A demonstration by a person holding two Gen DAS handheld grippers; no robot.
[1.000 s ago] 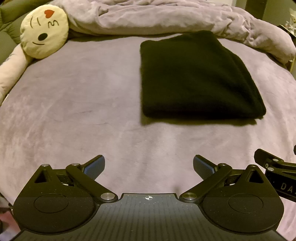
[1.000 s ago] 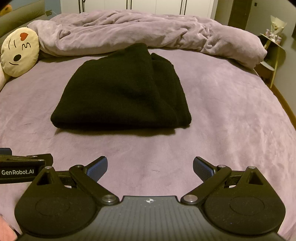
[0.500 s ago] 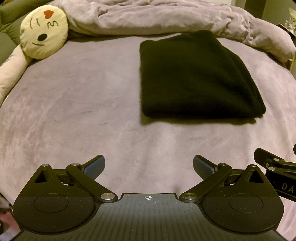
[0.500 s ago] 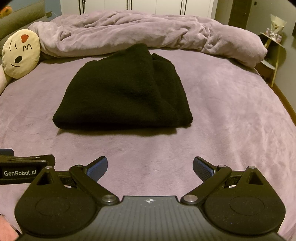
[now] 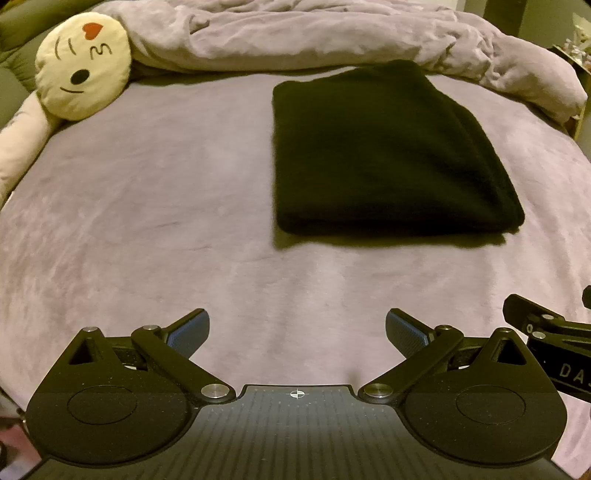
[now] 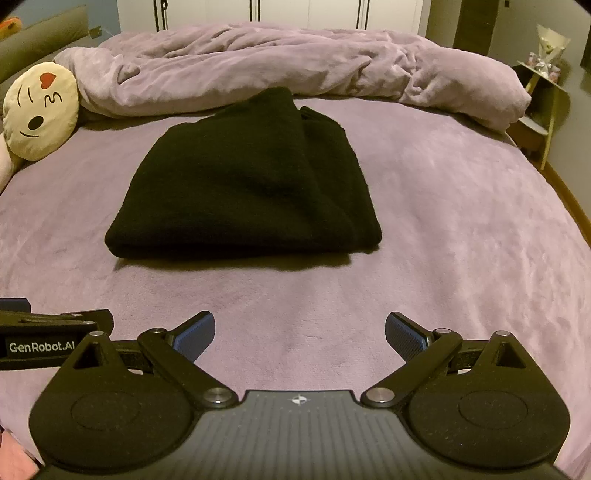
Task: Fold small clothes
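A black knitted garment [image 5: 384,155] [image 6: 247,188] lies folded into a thick rectangle on the purple bed cover [image 5: 147,206] [image 6: 461,229]. In the left wrist view it sits ahead and to the right; in the right wrist view it is ahead, slightly left. My left gripper [image 5: 297,330] hovers open over bare cover, well short of the garment's near edge, nothing between its fingers. My right gripper [image 6: 299,332] is open too, empty, at a similar distance from the fold. Each gripper's body shows at the edge of the other's view.
A rumpled purple duvet [image 5: 332,33] [image 6: 295,62] lies bunched across the far side of the bed. A round cream emoji cushion [image 5: 83,66] [image 6: 40,109] rests at the far left. A small shelf with trinkets [image 6: 543,88] stands beyond the bed's right edge.
Both grippers have shifted very slightly; the garment sits a touch lower and nearer in the right wrist view. The garment itself has not moved and both grippers stay open.
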